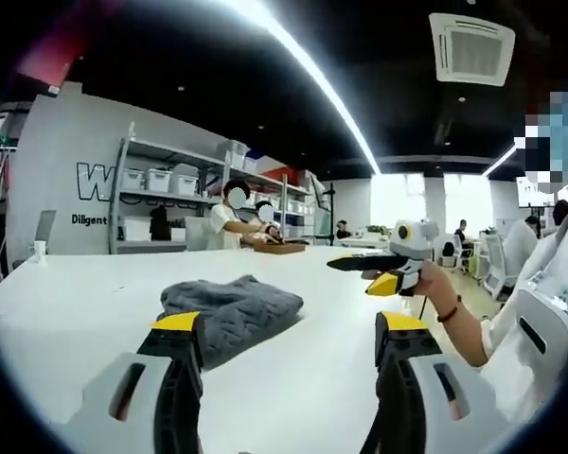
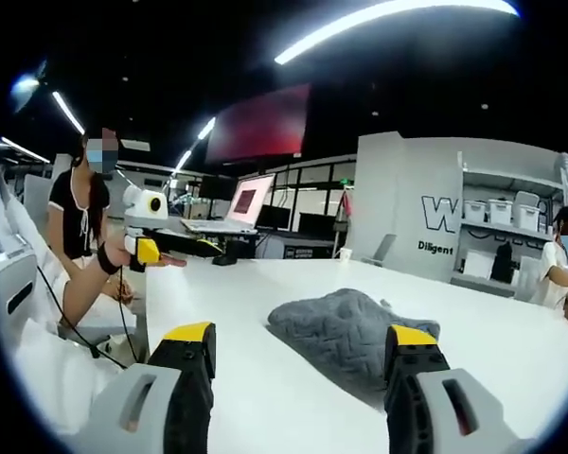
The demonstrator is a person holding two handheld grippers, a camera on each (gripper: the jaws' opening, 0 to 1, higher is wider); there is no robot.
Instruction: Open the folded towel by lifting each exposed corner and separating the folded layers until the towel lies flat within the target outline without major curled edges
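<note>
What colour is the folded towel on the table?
Grey, with a wavy quilted texture; the towel shows best in the right gripper view.

Grey towel (image 1: 232,305), seemingly wave-quilted, on white table (image 1: 76,303); yellow-tipped left hand-held gripper (image 1: 289,326)

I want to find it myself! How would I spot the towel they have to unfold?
Look at the big white table in the open office. Just past the yellow-tipped left gripper lies the towel, a soft grey bundle, folded and rumpled. It is the lone dark, quilted-looking lump on the bare white top nearby.
</note>
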